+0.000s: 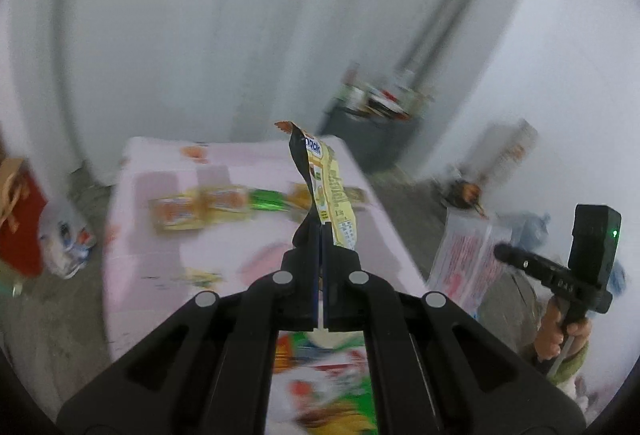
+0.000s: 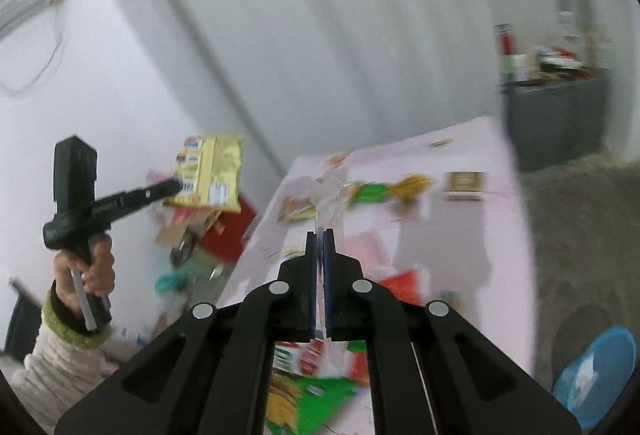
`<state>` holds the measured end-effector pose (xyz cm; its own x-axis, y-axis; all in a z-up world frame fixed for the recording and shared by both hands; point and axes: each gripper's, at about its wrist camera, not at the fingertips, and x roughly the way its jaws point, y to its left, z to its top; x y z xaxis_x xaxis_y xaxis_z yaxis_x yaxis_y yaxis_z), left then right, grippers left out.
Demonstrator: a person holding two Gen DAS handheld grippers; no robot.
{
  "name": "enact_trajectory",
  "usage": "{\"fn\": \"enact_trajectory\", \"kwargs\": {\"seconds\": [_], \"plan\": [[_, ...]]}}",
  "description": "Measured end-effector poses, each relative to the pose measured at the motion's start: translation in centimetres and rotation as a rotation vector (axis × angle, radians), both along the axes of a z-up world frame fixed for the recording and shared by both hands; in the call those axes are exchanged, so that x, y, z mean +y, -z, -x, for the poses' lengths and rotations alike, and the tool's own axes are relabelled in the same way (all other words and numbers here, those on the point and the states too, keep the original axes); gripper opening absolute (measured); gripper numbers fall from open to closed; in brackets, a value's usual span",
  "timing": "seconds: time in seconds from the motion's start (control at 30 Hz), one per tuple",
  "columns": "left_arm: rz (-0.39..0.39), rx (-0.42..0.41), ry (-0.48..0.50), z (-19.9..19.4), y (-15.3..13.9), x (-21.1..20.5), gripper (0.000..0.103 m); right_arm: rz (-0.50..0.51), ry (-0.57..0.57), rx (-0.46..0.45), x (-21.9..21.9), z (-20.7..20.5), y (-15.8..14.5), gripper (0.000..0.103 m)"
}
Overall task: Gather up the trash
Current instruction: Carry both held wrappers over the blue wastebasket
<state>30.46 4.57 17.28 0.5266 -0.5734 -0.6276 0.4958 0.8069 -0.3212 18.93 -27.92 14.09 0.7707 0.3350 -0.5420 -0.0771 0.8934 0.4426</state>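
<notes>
Yellow wrapper [image 1: 329, 191], crumpled, stands upright, clenched in left claw [image 1: 322, 235]. Right claw [image 2: 320, 239] pinches clear plastic scrap [image 2: 326, 203] above the counter [image 2: 460, 219].

Pale whitewashed walls [image 1: 200, 35] with a grey pipe [image 2: 224, 83] running down them rise over a rough grey floor [image 2: 580, 235], where a table under a pink patterned cloth [image 1: 240, 247] stands out from the corner (all blurred) in flat, soft light.

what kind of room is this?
Probably a bare storeroom or utility room: plain white walls, rough grey floor, a grey bin piled with junk, and a pink-covered table strewn with wrappers.
</notes>
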Motion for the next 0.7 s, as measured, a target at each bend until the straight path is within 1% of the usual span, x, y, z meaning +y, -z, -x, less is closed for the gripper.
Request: {"fn": "enact_trajectory", "kwargs": {"seconds": [0.1, 0.13, 0.17, 0.27, 0.3, 0.37, 0.47, 0.53, 0.57, 0.63, 0.7], "plan": [[-0.044, 0.016, 0.140, 1.4, 0.8, -7.3, 0.000, -0.010, 0.143, -0.025, -5.4, 5.4, 0.9, 0.003], [-0.055, 0.022, 0.170, 1.8, 1.2, -9.1, 0.000, -0.013, 0.190, -0.027, -7.1, 7.0, 1.4, 0.003], [-0.071, 0.037, 0.223, 2.3, 1.9, -12.1, 0.000, -0.018, 0.224, -0.024, -8.6, 8.0, 2.0, 0.003], [-0.111, 0.072, 0.331, 3.9, 3.9, -18.7, 0.000, -0.076, 0.357, 0.013, -14.4, 12.4, 4.4, 0.003], [-0.127, 0.091, 0.378, 4.6, 4.8, -21.5, 0.000, -0.089, 0.395, 0.030, -15.9, 13.6, 5.2, 0.003], [-0.163, 0.114, 0.447, 5.9, 6.5, -26.2, 0.000, -0.086, 0.477, 0.069, -18.5, 15.9, 6.8, 0.003], [-0.233, 0.152, 0.564, 8.7, 10.0, -34.3, 0.000, -0.050, 0.603, 0.125, -21.9, 19.2, 9.4, 0.003], [-0.272, 0.155, 0.616, 10.4, 11.9, -38.0, 0.000, -0.042, 0.684, 0.164, -24.5, 21.1, 11.4, 0.003], [-0.303, 0.153, 0.647, 11.5, 13.5, -40.6, 0.000, -0.046, 0.706, 0.177, -25.3, 21.6, 12.3, 0.003], [-0.345, 0.173, 0.692, 13.1, 16.4, -44.2, 0.000, -0.067, 0.769, 0.227, -28.0, 22.5, 15.4, 0.003], [-0.381, 0.168, 0.719, 14.5, 19.4, -47.3, 0.000, -0.071, 0.819, 0.278, -30.0, 22.9, 18.3, 0.003]]}}
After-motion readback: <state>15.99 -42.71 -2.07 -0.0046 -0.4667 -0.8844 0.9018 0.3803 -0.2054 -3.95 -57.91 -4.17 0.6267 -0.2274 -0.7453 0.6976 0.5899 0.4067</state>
